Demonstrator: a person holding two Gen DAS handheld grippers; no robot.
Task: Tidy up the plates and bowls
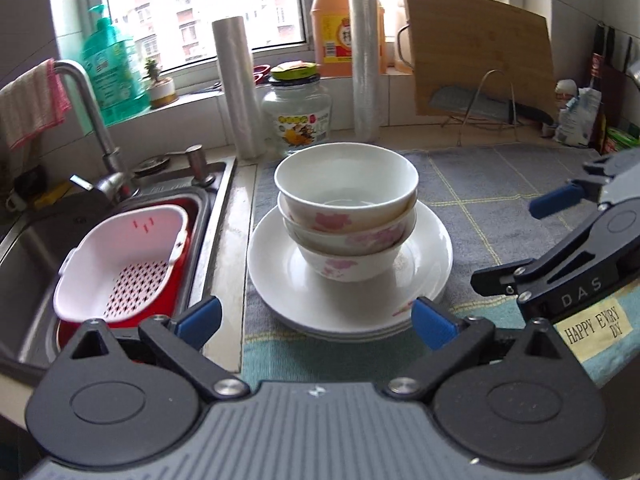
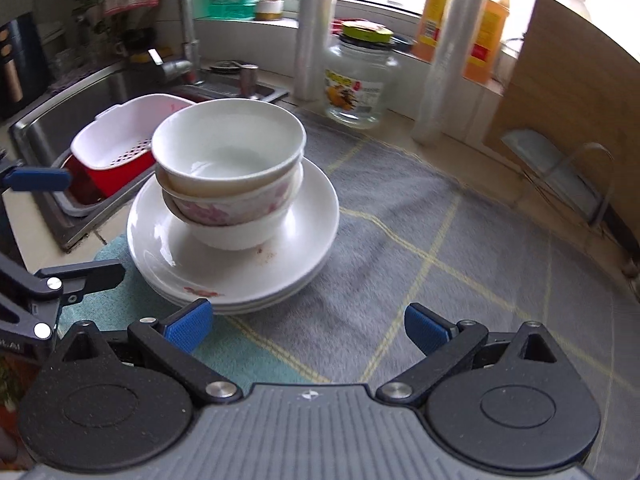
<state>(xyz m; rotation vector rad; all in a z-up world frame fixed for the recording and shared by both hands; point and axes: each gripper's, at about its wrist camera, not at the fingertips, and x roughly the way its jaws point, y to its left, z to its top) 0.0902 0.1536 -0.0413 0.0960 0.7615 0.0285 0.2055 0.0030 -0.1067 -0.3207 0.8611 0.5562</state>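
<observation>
Three white bowls with pink flower print [image 1: 346,208] sit nested on a stack of white plates [image 1: 348,292], on a grey checked cloth. In the left wrist view my left gripper [image 1: 316,320] stands open just short of the plates' near rim, with nothing between its blue pads. My right gripper [image 1: 524,240] hangs open to the right of the plates. From the right wrist view the bowls [image 2: 228,168] and plates [image 2: 240,268] lie ahead to the left, and the right gripper [image 2: 308,326] is open over the cloth. The left gripper [image 2: 60,226] shows open at the left edge.
A steel sink [image 1: 32,240] with a faucet [image 1: 92,120] holds a white strainer basket [image 1: 124,256] in a red basin. Behind the dishes stand a glass jar [image 1: 298,112], two film rolls [image 1: 236,88], an orange jug [image 1: 332,28] and a wooden cutting board [image 1: 480,52] on a wire rack. The cloth [image 2: 440,260] stretches bare to the right.
</observation>
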